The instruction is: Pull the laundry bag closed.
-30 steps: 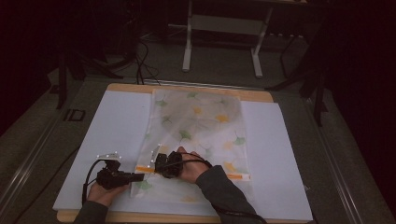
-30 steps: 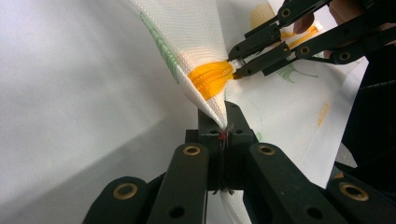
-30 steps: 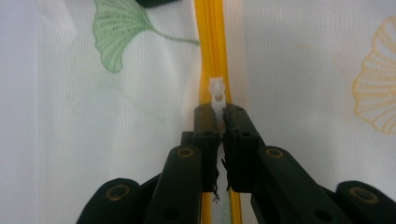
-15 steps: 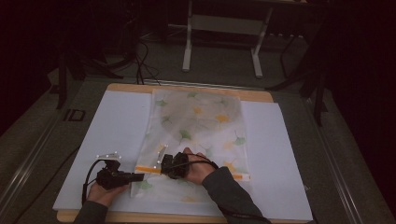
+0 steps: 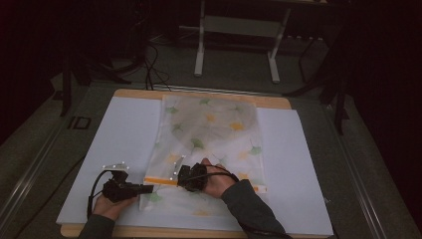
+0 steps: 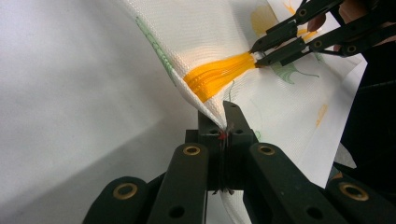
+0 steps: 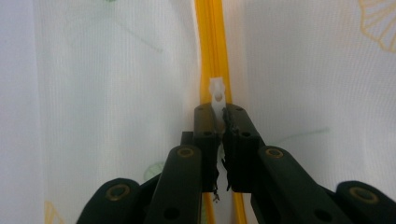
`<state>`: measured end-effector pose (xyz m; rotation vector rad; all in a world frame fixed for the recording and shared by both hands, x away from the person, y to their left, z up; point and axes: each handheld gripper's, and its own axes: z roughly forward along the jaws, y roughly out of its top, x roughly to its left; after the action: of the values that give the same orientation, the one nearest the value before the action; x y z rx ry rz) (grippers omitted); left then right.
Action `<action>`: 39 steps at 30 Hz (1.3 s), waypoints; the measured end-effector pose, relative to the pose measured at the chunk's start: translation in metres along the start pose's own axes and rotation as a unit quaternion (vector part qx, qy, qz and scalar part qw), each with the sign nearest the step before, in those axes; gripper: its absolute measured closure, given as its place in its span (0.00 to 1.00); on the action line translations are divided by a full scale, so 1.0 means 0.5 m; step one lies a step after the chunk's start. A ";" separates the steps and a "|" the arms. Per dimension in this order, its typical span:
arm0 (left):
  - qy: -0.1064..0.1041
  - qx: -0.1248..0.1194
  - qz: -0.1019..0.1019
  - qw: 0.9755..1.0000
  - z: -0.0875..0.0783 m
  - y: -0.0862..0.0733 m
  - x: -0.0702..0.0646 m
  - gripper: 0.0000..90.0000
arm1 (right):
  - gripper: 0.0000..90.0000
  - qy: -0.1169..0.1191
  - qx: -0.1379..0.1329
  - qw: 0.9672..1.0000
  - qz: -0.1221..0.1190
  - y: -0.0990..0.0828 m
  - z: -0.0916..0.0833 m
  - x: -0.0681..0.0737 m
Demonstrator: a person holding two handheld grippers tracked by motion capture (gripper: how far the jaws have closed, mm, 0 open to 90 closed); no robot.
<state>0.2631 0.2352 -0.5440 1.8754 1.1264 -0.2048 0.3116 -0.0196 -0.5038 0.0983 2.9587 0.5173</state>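
A white mesh bag (image 5: 214,129) printed with green and yellow leaves lies flat on the white mat (image 5: 119,134). An orange zipper (image 5: 159,181) crosses its near end. My left gripper (image 5: 149,189) is shut on the bag's left edge just below the zipper's end, and the cloth is pinched up between its jaws (image 6: 225,128). My right gripper (image 5: 180,175) lies over the bag and is shut on the white zipper pull (image 7: 217,91), with the orange zipper (image 7: 208,46) running straight ahead of it. In the left gripper view, the right gripper (image 6: 256,53) grips at the end of the zipper (image 6: 217,74).
The mat covers a wooden tabletop (image 5: 278,102) whose edge shows at the far side. Bare mat (image 5: 298,164) lies right of the bag. Metal stand legs (image 5: 236,45) and cables (image 5: 149,59) sit on the dark floor beyond the table.
The right hand and forearm have shifted slightly to the right while its jaws stay at the zipper. The left gripper has not moved.
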 end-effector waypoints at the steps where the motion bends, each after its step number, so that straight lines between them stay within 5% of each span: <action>1: 0.001 0.001 0.000 1.000 0.000 0.000 0.000 0.99 | 0.94 0.001 0.000 1.000 0.001 -0.002 -0.001 0.000; 39: 0.005 -0.004 0.000 1.000 -0.003 0.000 0.001 0.99 | 0.94 -0.014 0.003 1.000 0.014 -0.066 -0.034 0.002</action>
<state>0.2627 0.2367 -0.5434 1.8707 1.1322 -0.1916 0.3069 -0.0561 -0.4995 0.1477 2.9353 0.5059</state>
